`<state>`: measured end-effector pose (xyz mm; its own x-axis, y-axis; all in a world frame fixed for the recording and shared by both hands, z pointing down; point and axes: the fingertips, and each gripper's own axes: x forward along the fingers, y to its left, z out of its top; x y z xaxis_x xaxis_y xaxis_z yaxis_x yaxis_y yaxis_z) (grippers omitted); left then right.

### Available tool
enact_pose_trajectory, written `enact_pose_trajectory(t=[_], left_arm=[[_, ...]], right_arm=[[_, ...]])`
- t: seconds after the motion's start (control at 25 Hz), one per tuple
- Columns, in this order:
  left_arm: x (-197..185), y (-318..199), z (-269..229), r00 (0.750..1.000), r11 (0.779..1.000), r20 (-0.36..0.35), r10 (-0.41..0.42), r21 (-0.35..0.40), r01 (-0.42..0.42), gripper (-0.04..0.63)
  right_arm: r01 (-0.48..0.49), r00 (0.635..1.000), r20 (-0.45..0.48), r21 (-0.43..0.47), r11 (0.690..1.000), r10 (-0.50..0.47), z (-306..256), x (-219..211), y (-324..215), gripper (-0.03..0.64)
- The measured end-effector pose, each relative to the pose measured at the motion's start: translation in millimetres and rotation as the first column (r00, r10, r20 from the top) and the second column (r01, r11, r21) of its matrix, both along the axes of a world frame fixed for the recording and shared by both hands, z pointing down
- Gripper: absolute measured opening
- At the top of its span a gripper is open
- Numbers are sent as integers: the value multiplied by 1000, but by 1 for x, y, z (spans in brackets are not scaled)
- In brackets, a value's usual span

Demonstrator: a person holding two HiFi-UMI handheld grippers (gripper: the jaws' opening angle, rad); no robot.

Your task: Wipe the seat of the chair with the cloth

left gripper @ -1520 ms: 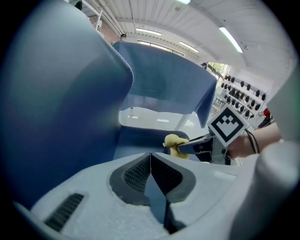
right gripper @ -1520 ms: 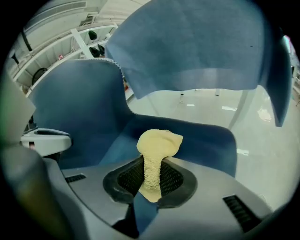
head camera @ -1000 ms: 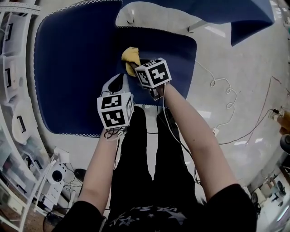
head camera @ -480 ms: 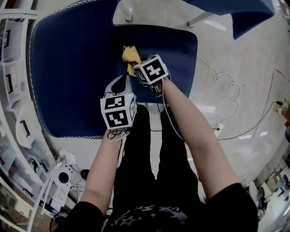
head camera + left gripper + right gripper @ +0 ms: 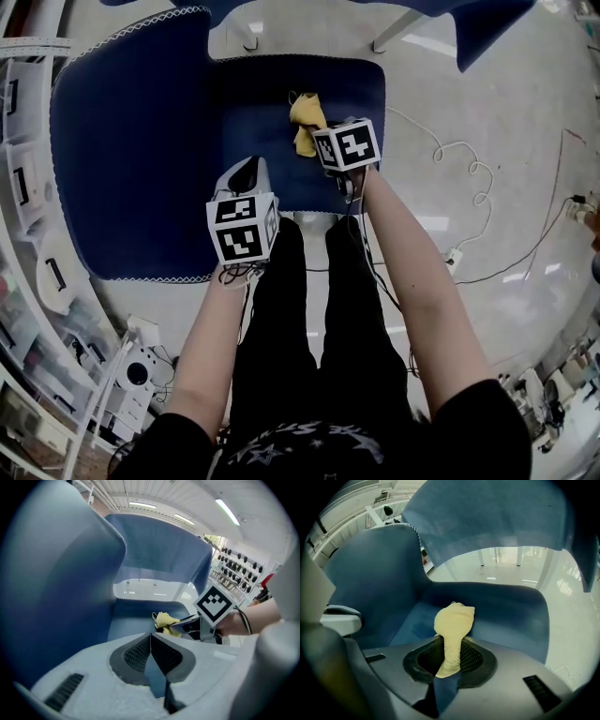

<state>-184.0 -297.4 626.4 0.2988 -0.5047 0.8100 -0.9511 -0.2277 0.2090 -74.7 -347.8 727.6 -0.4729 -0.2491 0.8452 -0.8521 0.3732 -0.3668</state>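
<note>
- The right gripper (image 5: 449, 643) has its 2 jaws clamped on the yellow cloth (image 5: 453, 619). A ribbed strip of it is pinched between the pads, and the rest bunches out past the tips.
- The cloth lies over the middle of the blue seat (image 5: 258, 141), nearer the back edge. I cannot tell if it presses on the fabric.
- The left gripper (image 5: 151, 641) has its 2 jaws shut together with nothing between them. It is at the seat's front edge, just beside the right gripper and apart from the cloth.
- In the head view the right gripper's marker cube (image 5: 347, 145) hides its jaws.
- A large blue panel (image 5: 131, 159) with white stitched trim stands along the seat's left side and fills the left of both gripper views.
- The back (image 5: 497, 517) rises beyond the seat, with pale floor (image 5: 487, 112) showing through the gap under it.
- A white cable (image 5: 469, 173) loops on the floor to the right, well apart from the seat.
- White shelves (image 5: 23, 187) line the far left.
- The person's legs (image 5: 300, 319), in black, stand just before the seat's front edge.
</note>
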Motion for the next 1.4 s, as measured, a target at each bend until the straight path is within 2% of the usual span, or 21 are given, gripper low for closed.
enact_pose_trajectory(t=[0.28, 0.52, 0.68, 0.84, 1.04, 1.2, 1.4], left_arm=[[43, 10, 2, 998, 998, 11, 68, -14, -68, 20], [72, 21, 8, 995, 995, 28, 99, -29, -98, 20], [84, 27, 6, 996, 997, 41, 77, -21, -76, 20], [81, 31, 1, 998, 1000, 68, -3, -12, 4, 20], [69, 41, -9, 987, 989, 68, -146, -1, 146, 20], [51, 59, -7, 974, 978, 92, -206, -11, 208, 20], [16, 73, 1, 956, 963, 125, -266, -11, 270, 20]], right_arm=[[-73, 996, -43, -2, 997, 73, -3, 82, 12, 66], [-158, 986, -54, 10, 987, 158, -5, 133, 27, 66], [-202, 978, -56, -6, 979, 201, -3, 162, 37, 66], [-183, 982, -50, -19, 983, 181, -8, 177, 39, 66], [-60, 998, 30, 5, 998, 60, -28, 147, 40, 66], [54, 994, 99, 19, 998, -55, -39, 90, 50, 66], [110, 974, 197, 5, 994, -109, -42, 16, 57, 66]])
